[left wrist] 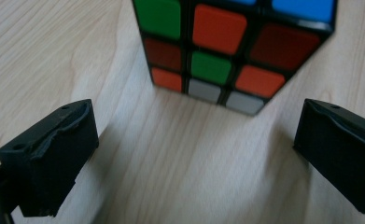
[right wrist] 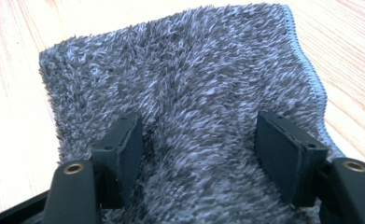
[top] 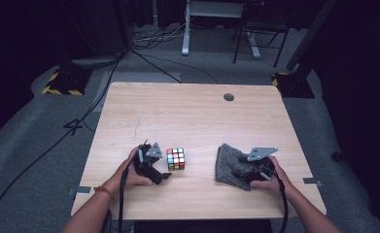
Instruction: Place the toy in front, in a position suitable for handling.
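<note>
High view: the cube (top: 176, 158) sits on the table (top: 187, 111) just right of the left gripper (top: 164, 175), the cloth (top: 230, 165) lies under the right gripper (top: 241, 177) — each hand is nearest its own thing.

Left gripper view: jaws wide, nothing between them; the cube stands just ahead, one edge toward the gap.

Right gripper view: jaws wide — sunk into the cloth's pile, a ridge between them, not yet pinched.
</note>
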`<state>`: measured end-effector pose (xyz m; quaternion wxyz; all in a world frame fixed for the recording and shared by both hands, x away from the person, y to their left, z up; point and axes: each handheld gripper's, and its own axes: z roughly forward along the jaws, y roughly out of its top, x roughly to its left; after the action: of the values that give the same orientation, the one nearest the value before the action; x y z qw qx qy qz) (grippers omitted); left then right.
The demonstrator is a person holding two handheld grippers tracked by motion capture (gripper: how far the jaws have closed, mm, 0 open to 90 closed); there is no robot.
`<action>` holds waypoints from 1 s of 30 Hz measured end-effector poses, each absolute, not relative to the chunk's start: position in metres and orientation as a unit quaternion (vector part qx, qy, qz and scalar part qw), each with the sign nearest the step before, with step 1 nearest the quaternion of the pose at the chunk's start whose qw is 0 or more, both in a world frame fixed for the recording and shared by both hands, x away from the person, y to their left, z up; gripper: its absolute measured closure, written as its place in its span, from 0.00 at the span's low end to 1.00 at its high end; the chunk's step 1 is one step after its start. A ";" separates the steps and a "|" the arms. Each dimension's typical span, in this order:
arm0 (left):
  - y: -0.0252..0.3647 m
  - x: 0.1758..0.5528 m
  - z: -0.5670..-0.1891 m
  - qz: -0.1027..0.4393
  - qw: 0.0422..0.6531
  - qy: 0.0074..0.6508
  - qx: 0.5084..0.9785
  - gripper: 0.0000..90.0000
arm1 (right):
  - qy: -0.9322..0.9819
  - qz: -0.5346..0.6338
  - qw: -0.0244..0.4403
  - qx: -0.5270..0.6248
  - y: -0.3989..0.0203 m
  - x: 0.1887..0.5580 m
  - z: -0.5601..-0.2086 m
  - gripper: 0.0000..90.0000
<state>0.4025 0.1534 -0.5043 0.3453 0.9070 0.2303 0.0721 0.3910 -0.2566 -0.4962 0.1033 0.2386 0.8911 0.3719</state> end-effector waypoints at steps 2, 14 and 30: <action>0.151 0.405 -0.504 0.072 0.344 0.230 0.907 0.00 | 0.891 0.373 0.103 0.238 -0.257 0.391 -0.497 0.37; 0.131 0.407 -0.486 0.054 0.379 0.192 0.904 0.16 | 0.893 0.371 0.100 0.232 -0.259 0.392 -0.496 0.37; 0.119 0.415 -0.492 0.060 0.370 0.187 0.908 0.20 | 0.891 0.380 0.098 0.227 -0.261 0.392 -0.498 0.37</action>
<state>0.4146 0.1194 -0.4924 0.3698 0.9080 0.1874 0.0598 0.3919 -0.2608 -0.4976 0.0979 0.2267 0.8914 0.3801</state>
